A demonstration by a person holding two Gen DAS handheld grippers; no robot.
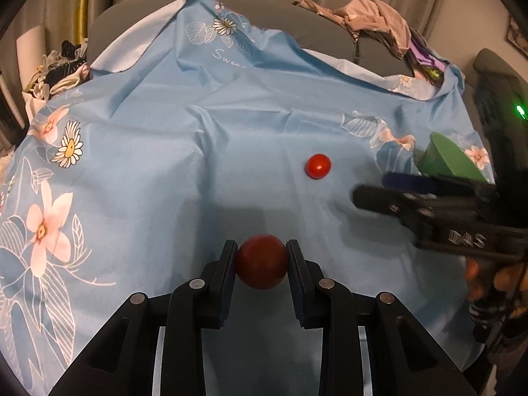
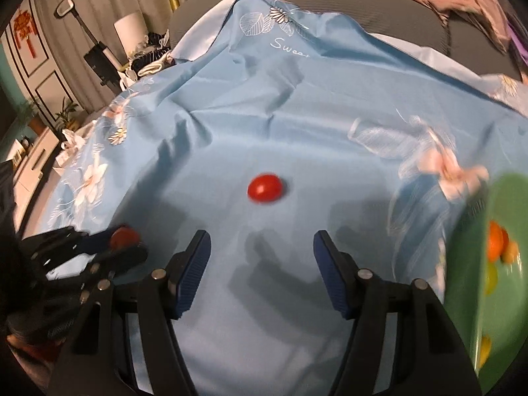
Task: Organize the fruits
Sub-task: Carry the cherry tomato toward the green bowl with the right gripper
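Note:
My left gripper [image 1: 261, 257] is shut on a dark red tomato [image 1: 261, 261], just above the blue floral cloth [image 1: 165, 171]. In the right wrist view the same gripper [image 2: 132, 242] and its tomato [image 2: 123, 237] show at the left. A second small red tomato [image 1: 317, 166] lies loose on the cloth ahead; it also shows in the right wrist view [image 2: 265, 188]. My right gripper [image 2: 262, 257] is open and empty, a little short of that tomato. In the left wrist view it reaches in from the right [image 1: 373, 189]. A green bowl [image 2: 505, 280] holds orange and yellow fruits at the right.
The green bowl [image 1: 452, 160] sits at the cloth's right edge, behind the right gripper. A grey cushion [image 1: 316, 29] with pink clothes [image 1: 373, 16] lies at the back. Clutter and a white lamp [image 2: 128, 29] stand at the far left.

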